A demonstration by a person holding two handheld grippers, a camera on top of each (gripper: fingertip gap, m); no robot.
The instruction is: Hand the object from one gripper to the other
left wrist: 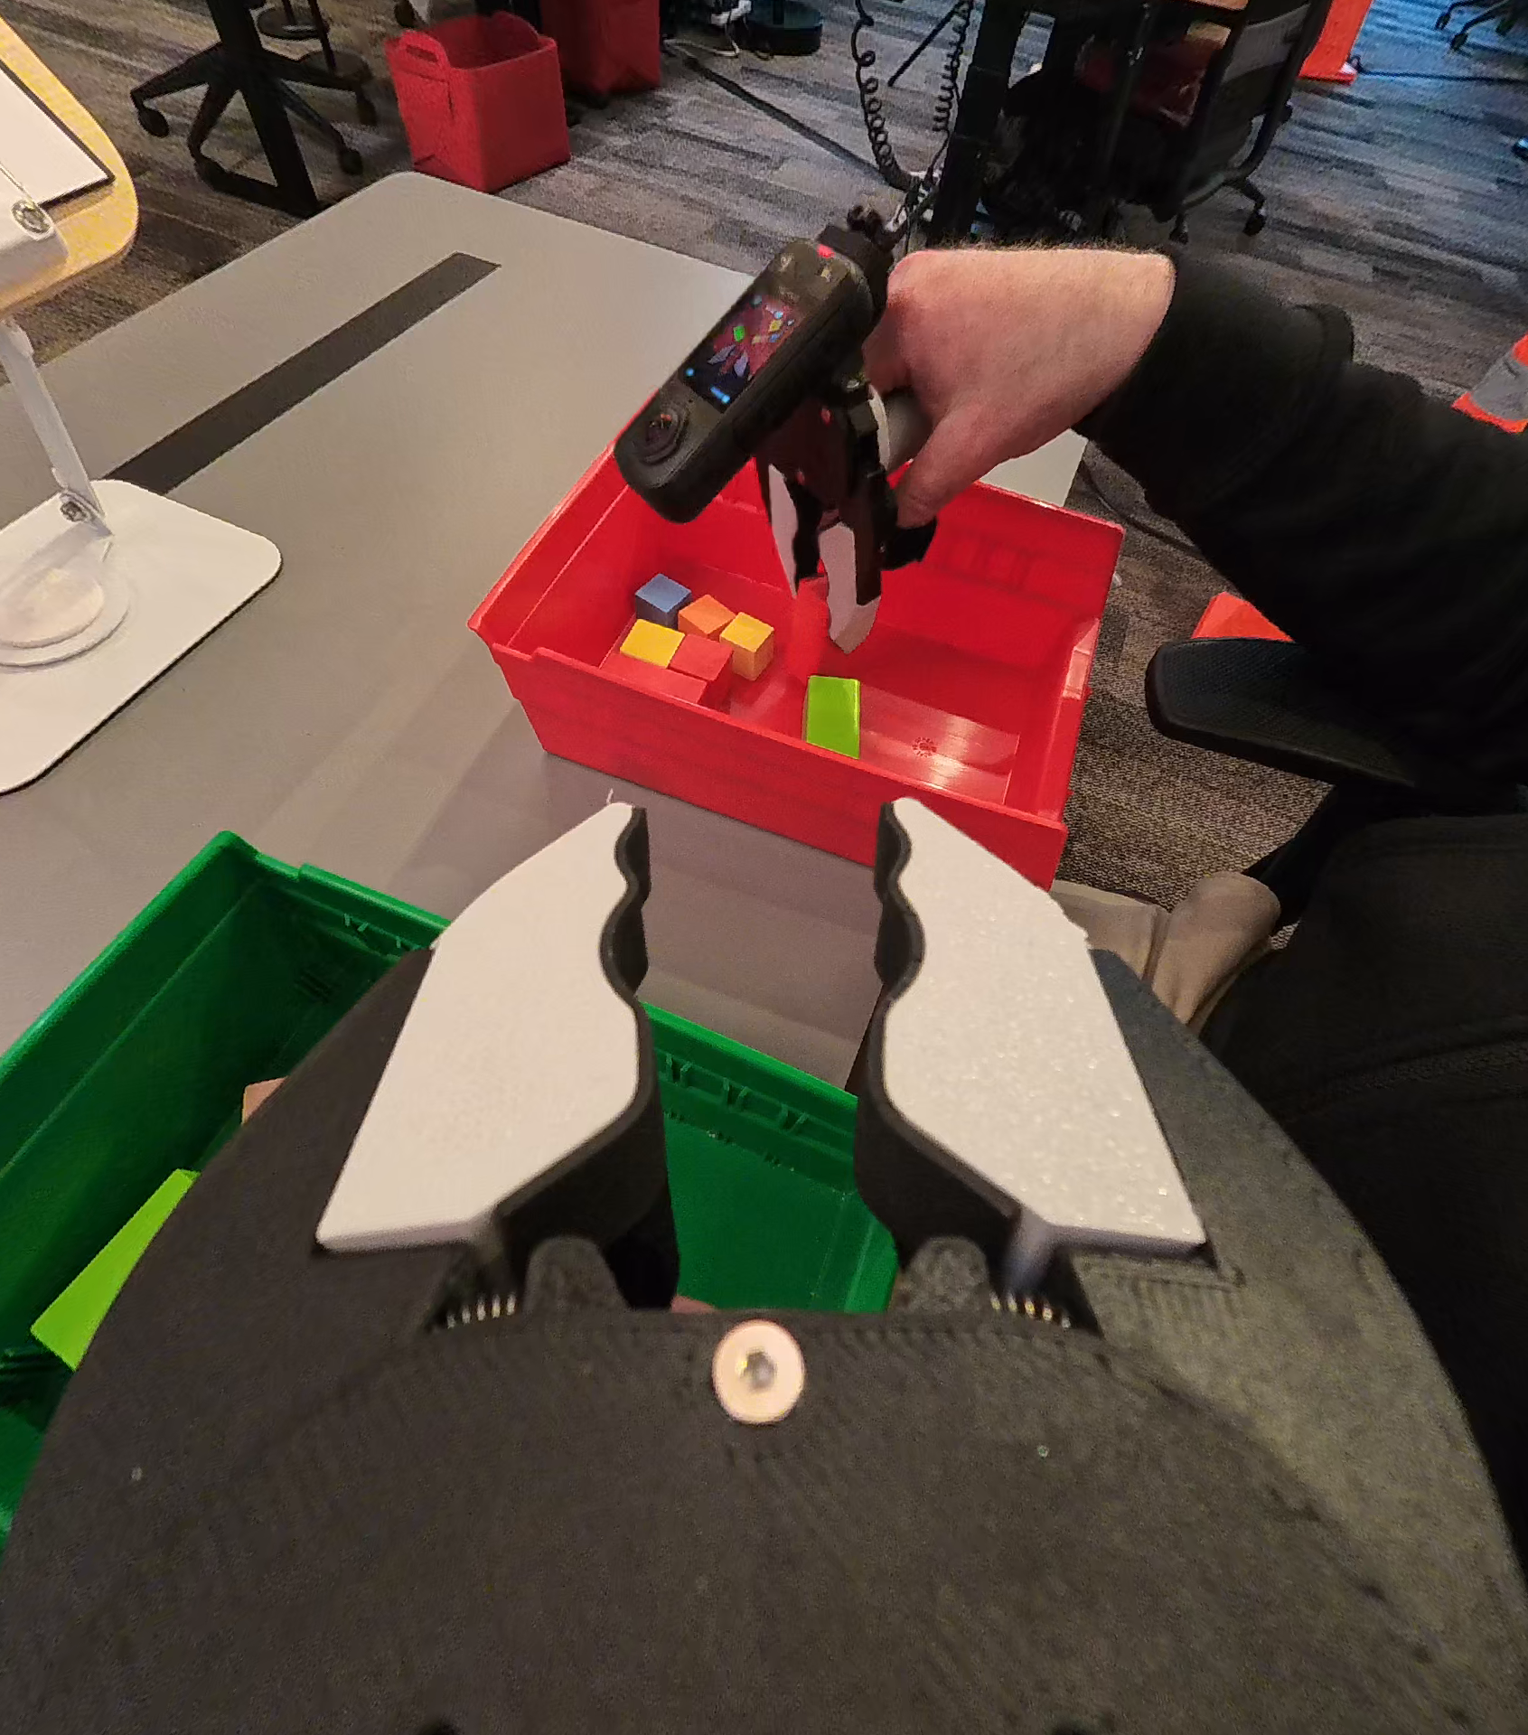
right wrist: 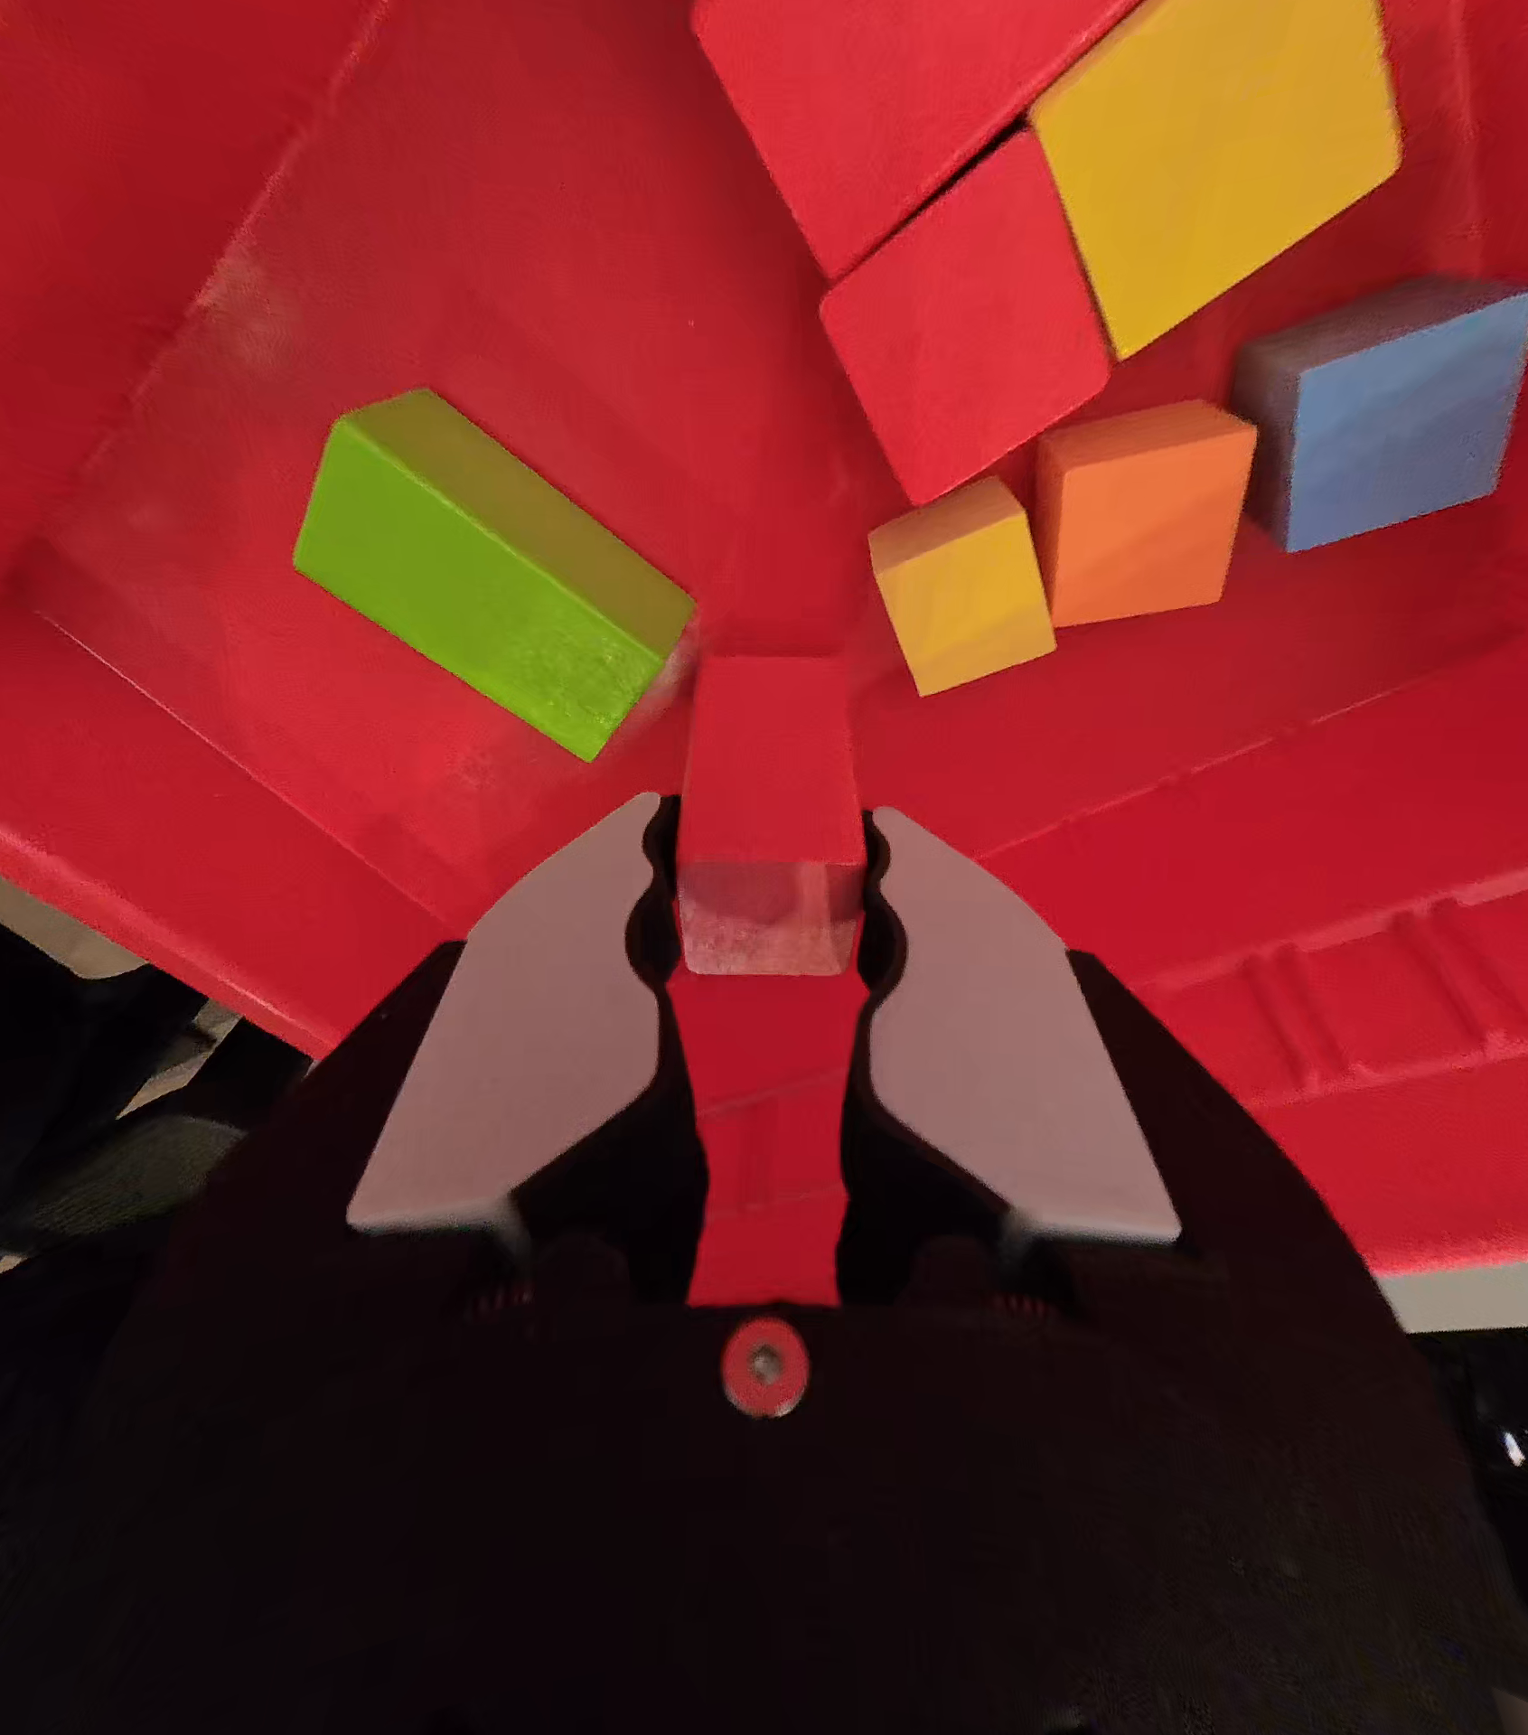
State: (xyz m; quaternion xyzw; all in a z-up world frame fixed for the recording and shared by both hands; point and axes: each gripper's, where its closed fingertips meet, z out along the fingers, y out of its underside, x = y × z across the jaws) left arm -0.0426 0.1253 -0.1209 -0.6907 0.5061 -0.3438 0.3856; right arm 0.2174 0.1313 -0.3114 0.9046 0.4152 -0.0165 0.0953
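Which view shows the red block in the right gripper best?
The right wrist view: the red block fills the centre, clamped between the right gripper fingers above the red bin. The left wrist view shows it only small and far off, blending into the bin and partly hidden by a finger.

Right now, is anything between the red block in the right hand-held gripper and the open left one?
Nothing visible. The right hand-held gripper holds the red block over the red bin; only bare grey table lies before the left hand-held gripper.
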